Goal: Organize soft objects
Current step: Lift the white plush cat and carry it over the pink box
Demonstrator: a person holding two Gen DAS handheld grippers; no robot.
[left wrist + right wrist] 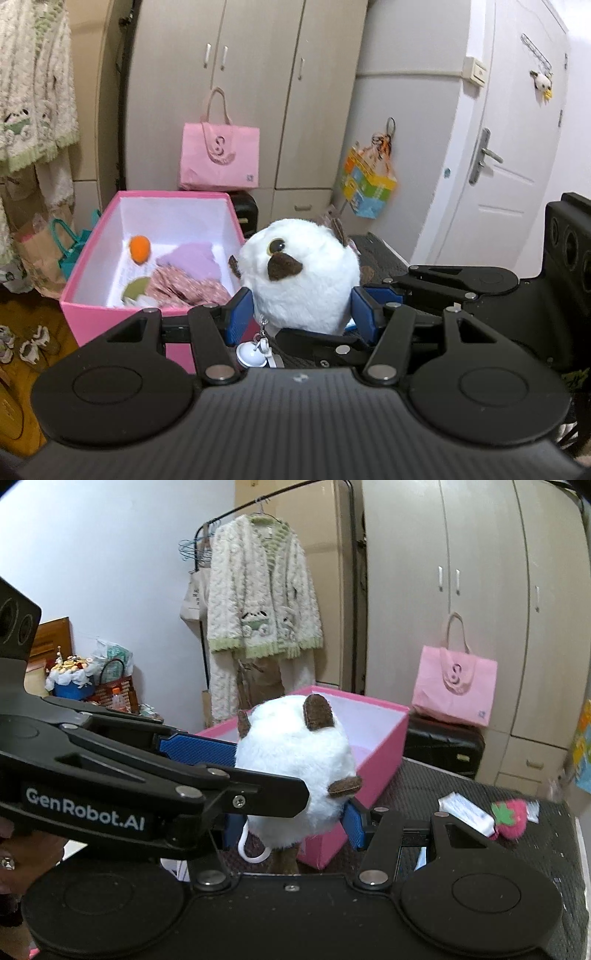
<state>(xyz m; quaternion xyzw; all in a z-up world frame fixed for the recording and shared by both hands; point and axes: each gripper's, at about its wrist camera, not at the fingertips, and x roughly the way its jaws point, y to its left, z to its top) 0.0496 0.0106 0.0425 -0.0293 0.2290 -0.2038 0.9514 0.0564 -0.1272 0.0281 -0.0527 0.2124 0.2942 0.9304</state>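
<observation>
1. White plush owl sits mid-frame, pinched between both grippers: the left gripper clasps its lower body, and the right gripper closes on it too.
2. Pink box, left of centre, already holds cloth and an orange ball.
3. Best handled by one gripper letting go first, then lowering the owl gently inside.

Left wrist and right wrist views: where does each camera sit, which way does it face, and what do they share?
Left wrist: on the left hand-held gripper, facing the wardrobe, pink box and door; its blue pads flank the white plush toy.
Right wrist: on the right hand-held gripper, facing the hanging cardigan; the left gripper crosses in, fingers visible lower left.
Shared: plush toy, pink box, pink tote bag.
</observation>
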